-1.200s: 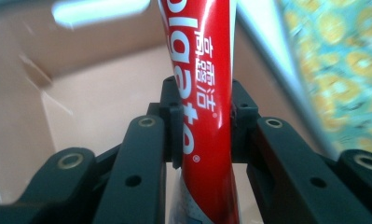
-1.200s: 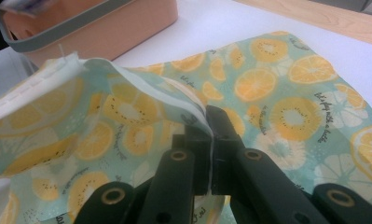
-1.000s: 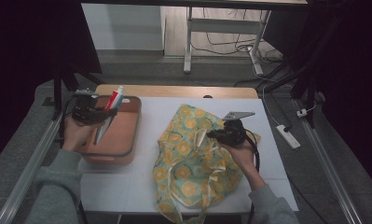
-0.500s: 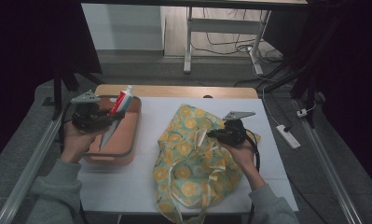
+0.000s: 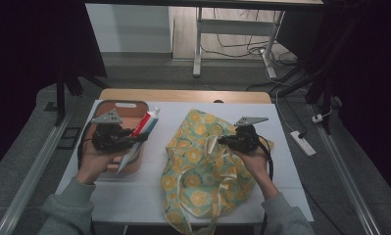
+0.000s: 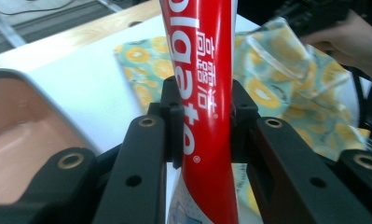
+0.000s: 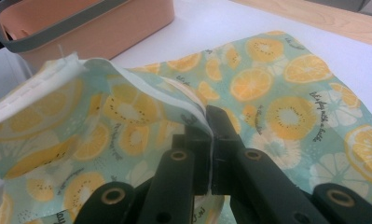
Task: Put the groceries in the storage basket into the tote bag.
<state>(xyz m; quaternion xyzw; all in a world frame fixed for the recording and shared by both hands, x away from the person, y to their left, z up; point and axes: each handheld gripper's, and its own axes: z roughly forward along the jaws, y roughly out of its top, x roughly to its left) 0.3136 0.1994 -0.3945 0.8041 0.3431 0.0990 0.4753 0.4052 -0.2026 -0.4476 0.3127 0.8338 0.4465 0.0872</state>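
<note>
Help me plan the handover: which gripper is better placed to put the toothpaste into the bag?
Left. The left gripper already clamps the toothpaste just beside the bag, while the right gripper is pinching the bag's edge and lifting it, probably to keep the mouth open.

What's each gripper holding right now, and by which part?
Left gripper clamps the red toothpaste tube across its body, about mid-length. Right gripper pinches the hemmed edge at the opening of the lemon-print cloth bag, lifting it.

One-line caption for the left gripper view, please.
Left gripper clamps a red toothpaste tube above the white table, lemon-print cloth bag beyond.
</note>
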